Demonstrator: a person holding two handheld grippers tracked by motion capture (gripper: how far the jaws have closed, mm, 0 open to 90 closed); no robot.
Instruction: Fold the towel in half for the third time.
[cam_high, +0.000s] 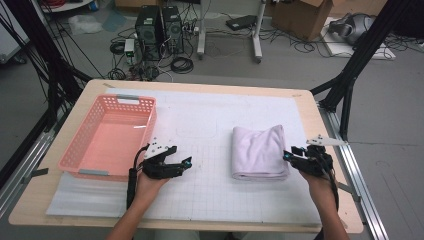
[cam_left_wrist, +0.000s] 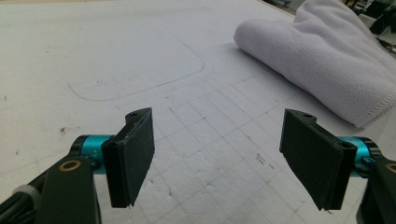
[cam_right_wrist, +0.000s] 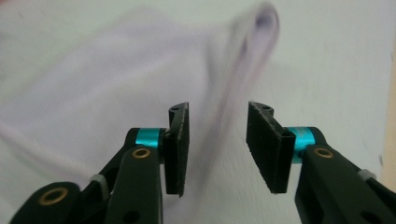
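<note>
High view: I see the folded towel (cam_high: 260, 152) lying flat on the white mat (cam_high: 200, 125) that covers the table (cam_high: 310, 107), right of the middle. My right tongs (cam_high: 287, 155) sit just at the towel's right edge, low and pointing left toward it; from here I cannot tell whether they touch the cloth. My left tongs (cam_high: 186, 163) hover over bare mat, well apart from the towel and just beside the near right corner of the pink basket (cam_high: 107, 137), which stands at the left of the table. A person's forearms come in from the bottom, one behind each pair of tongs.

Left gripper view: the left tongs (cam_left_wrist: 224, 163) stand wide, with only the gridded mat between the two black pads (cam_left_wrist: 135, 154). The towel (cam_left_wrist: 322, 56) lies ahead and to the upper right, its folded edge and stitched hem facing me, clear of the tongs.

Right gripper view: the picture is blurred. The right tongs (cam_right_wrist: 217, 144) are partly apart, about halfway, and nothing is pressed between the pads (cam_right_wrist: 180, 144). The towel (cam_right_wrist: 116, 93) spreads across the left and middle just beyond them, and one fold edge runs down toward the gap. Whether the cloth reaches in between the pads, I cannot tell.
</note>
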